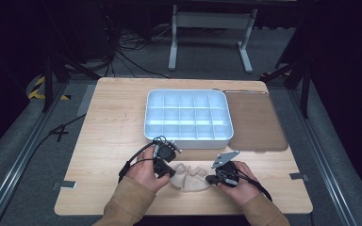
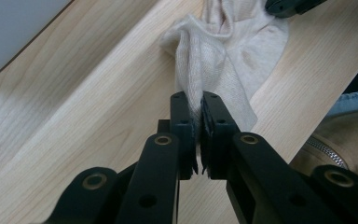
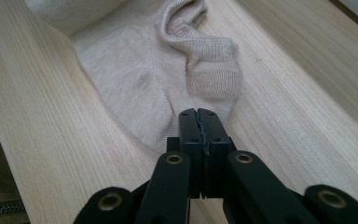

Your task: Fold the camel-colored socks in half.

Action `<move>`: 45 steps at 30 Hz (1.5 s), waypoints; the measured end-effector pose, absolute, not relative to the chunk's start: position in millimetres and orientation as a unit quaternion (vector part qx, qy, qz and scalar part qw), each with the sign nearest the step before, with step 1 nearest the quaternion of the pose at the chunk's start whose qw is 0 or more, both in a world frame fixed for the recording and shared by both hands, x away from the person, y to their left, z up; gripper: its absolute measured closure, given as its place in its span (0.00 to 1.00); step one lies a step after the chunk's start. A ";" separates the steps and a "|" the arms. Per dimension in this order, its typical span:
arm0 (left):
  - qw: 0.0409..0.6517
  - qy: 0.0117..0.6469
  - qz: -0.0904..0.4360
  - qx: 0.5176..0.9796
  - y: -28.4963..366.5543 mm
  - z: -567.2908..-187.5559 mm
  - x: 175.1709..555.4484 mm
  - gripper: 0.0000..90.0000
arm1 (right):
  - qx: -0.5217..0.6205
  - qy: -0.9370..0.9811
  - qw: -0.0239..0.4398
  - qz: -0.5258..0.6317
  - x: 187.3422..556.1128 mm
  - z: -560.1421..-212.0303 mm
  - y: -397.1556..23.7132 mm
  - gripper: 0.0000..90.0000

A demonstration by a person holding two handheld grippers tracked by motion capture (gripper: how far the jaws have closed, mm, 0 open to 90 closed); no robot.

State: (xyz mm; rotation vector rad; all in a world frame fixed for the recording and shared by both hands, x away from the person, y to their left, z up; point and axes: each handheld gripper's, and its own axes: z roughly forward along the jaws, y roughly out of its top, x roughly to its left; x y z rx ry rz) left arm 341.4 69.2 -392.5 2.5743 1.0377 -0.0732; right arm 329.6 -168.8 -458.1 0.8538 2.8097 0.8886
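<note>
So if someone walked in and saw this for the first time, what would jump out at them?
Probably the beige sock at the table's near edge, with the left gripper shut on a bunched fold at one end and the right gripper shut on its edge at the other. Behind it, mid-table, sits a white tray of empty compartments, with a brown mat to its right.
</note>
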 end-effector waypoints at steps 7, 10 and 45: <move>0.183 0.352 -0.022 0.918 59.6 -391.3 342.8 0.94 | 0.278 0.914 0.042 0.294 327.6 -458.7 -169.8 1.00; 0.181 0.346 -0.023 0.920 54.4 -393.0 342.3 0.94 | 0.280 0.912 0.044 0.296 326.7 -459.3 -170.1 1.00; 0.281 0.308 -0.034 0.908 40.5 -383.2 338.6 0.62 | 0.299 0.891 0.078 0.332 316.8 -427.5 -190.7 0.89</move>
